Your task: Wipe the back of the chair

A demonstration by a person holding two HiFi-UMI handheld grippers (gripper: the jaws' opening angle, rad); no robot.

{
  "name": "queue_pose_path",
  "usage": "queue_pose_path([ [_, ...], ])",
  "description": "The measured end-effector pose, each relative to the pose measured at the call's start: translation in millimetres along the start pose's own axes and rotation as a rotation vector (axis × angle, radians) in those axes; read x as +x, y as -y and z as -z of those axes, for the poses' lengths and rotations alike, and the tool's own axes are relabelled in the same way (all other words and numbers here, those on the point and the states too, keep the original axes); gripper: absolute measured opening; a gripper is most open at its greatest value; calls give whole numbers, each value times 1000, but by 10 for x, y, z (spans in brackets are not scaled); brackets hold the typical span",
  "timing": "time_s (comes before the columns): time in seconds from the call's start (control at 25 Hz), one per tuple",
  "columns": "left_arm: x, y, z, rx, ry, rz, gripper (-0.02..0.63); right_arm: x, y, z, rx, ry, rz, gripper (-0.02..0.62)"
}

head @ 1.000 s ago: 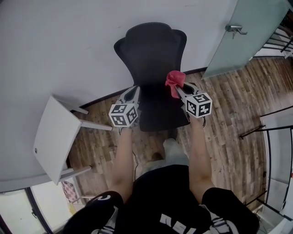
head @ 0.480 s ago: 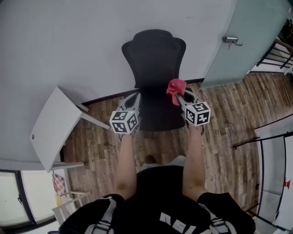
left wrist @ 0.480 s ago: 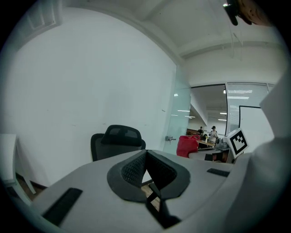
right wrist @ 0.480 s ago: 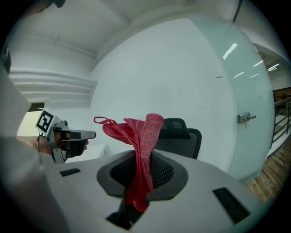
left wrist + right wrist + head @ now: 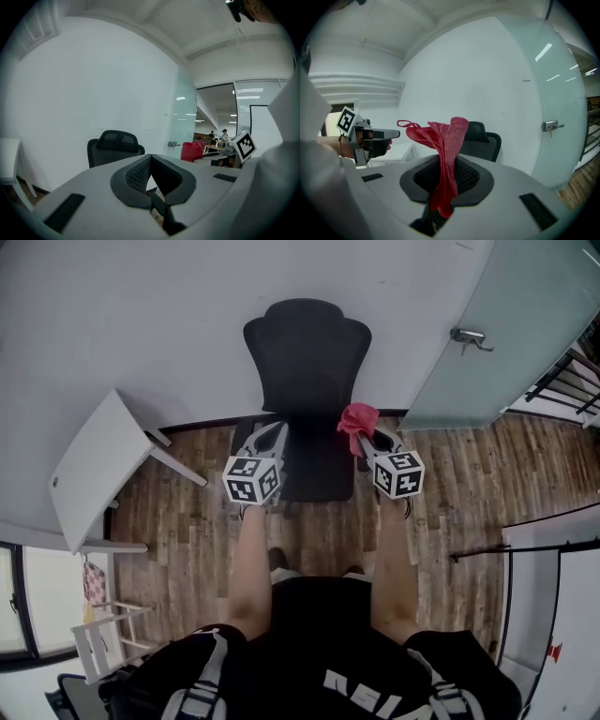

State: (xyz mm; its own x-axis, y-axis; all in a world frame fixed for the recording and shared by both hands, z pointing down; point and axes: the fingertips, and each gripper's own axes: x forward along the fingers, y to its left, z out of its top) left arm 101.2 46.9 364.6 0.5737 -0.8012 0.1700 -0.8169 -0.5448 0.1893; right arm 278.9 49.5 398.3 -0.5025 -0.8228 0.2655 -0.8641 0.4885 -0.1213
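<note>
Clamping a red cloth (image 5: 454,136), the right gripper (image 5: 446,165) faces the chair (image 5: 483,143); the left gripper's (image 5: 151,163) own view shows jaws together.

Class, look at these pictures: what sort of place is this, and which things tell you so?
Probably an office: a black swivel chair by a plain white wall, a frosted glass door with a lever handle, and a white table.

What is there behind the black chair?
A plain white wall stands behind the black chair, with a glass door further right. The chair's back covers the wall's base there.
</note>
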Motion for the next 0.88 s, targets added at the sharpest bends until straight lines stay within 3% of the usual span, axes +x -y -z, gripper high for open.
queue_pose_path([
  [0.36, 58, 196, 119, 13, -22, -25, 23, -90, 121, 15, -28, -14, -35, 75],
  [0.88, -124, 137, -188, 54, 11, -54, 25, -23, -51, 43, -50, 9, -39, 75],
])
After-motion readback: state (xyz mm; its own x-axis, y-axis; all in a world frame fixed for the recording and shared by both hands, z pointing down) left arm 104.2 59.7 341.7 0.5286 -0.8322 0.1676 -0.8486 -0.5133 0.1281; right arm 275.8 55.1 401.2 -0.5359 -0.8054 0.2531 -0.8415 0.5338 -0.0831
